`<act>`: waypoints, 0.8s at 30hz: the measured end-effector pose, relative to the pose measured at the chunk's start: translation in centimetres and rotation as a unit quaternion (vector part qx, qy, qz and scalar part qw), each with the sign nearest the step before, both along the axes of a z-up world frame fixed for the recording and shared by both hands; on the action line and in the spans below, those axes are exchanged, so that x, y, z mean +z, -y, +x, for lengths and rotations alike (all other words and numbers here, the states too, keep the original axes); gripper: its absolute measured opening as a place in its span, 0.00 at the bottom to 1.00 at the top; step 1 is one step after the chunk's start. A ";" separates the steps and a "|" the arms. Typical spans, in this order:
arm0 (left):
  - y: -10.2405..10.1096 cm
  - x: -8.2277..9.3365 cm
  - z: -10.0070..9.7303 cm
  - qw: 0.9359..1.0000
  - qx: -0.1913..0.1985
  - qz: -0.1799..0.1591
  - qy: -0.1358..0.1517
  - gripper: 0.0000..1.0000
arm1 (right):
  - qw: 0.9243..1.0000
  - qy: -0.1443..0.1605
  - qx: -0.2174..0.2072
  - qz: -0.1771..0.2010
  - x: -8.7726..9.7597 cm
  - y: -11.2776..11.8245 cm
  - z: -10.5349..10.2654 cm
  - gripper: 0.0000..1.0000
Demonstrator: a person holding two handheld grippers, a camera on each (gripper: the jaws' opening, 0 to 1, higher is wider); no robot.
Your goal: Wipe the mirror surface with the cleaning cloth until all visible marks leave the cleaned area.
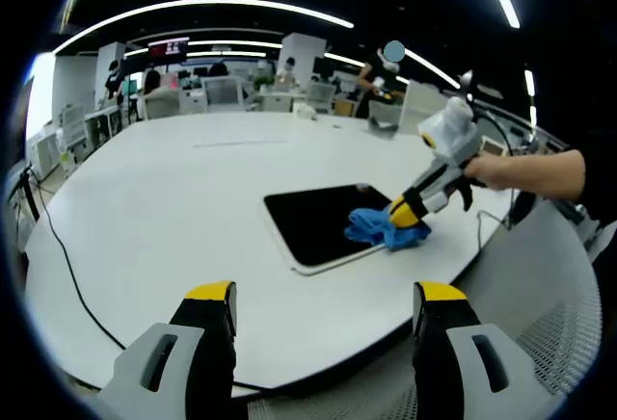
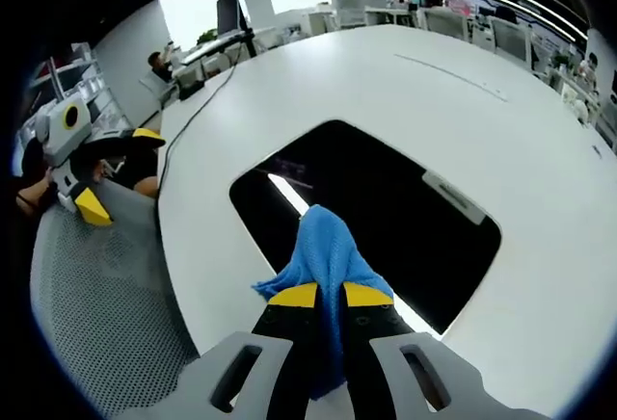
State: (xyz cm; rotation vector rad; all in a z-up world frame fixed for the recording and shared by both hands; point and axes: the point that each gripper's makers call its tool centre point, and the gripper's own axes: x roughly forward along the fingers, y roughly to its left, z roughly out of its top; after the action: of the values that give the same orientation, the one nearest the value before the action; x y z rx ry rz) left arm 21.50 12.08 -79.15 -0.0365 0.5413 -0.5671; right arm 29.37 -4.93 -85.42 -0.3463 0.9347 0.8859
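Left gripper view: my left gripper point(image 1: 324, 309) is held above the near edge of the white table point(image 1: 174, 198), its yellow-tipped jaws spread wide with nothing between them. A black cable point(image 1: 67, 271) trails across the table's left side. Near the centre lies the mirror point(image 1: 323, 223), a dark rounded rectangle flat on the table; on its right end rests the blue cleaning cloth point(image 1: 386, 229), pinched by my right gripper point(image 1: 405, 213), behind which my hand point(image 1: 501, 171) shows. Right gripper view: at far left my left gripper point(image 2: 106, 174) sits over a grey mesh chair point(image 2: 96, 304); the mirror point(image 2: 386, 208) fills the middle, reflecting a bright ceiling light, and my right gripper point(image 2: 330, 297) has its jaws pressed together on the cleaning cloth point(image 2: 323, 247), which touches the mirror's near edge.
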 end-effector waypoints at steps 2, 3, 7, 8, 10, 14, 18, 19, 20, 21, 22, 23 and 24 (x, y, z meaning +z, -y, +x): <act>0.0 -0.1 -0.1 1.000 -0.001 0.002 -0.004 0.75 | 1.000 0.004 0.010 -0.008 0.0 0.1 -0.1 0.03; 0.0 -0.1 0.0 1.000 0.000 0.001 -0.003 0.75 | 1.000 0.007 0.016 -0.012 0.0 0.1 -0.2 0.03; 0.0 -0.1 0.0 1.000 0.000 0.001 -0.002 0.75 | 0.999 0.015 0.027 -0.018 -0.1 0.4 -0.3 0.03; 0.0 0.0 0.0 1.000 0.000 0.000 -0.001 0.75 | 0.999 0.014 0.026 -0.017 0.0 0.4 -0.3 0.03; 0.0 0.1 0.0 1.000 0.000 0.000 0.002 0.75 | 1.000 0.013 0.024 -0.014 0.0 0.6 -0.3 0.03; 0.0 0.0 0.0 1.000 0.000 -0.001 0.002 0.74 | 1.000 0.011 0.020 -0.012 0.0 1.1 -0.5 0.03; 0.2 0.1 -0.1 1.000 -0.006 -0.004 0.003 0.71 | 1.000 0.010 0.013 -0.010 0.0 1.6 -0.6 0.03; 0.2 0.1 -0.1 1.000 -0.006 -0.004 0.003 0.71 | 1.000 0.010 0.012 -0.010 0.0 1.6 -0.6 0.03; 0.2 0.1 -0.1 1.000 -0.007 -0.004 0.003 0.71 | 1.000 0.009 0.011 -0.009 0.0 1.7 -0.6 0.03; 0.3 0.1 -0.1 1.000 -0.007 -0.004 0.003 0.71 | 1.000 0.009 0.010 -0.008 0.0 1.8 -0.6 0.03; 0.3 0.1 -0.1 1.000 -0.009 -0.004 0.002 0.71 | 1.000 0.009 0.009 -0.008 0.0 1.9 -0.6 0.03; 0.4 0.1 -0.2 1.000 -0.011 -0.004 0.002 0.71 | 1.000 0.008 0.008 -0.008 0.0 1.9 -0.6 0.03; 0.4 0.1 -0.2 1.000 -0.013 -0.003 0.001 0.72 | 1.000 0.008 0.007 -0.008 0.0 2.0 -0.6 0.03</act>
State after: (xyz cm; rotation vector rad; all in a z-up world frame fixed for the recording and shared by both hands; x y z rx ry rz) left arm 21.31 11.66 -79.04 -0.0333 0.5385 -0.5947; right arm 28.74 -6.91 -85.44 -0.3734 0.9257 0.8887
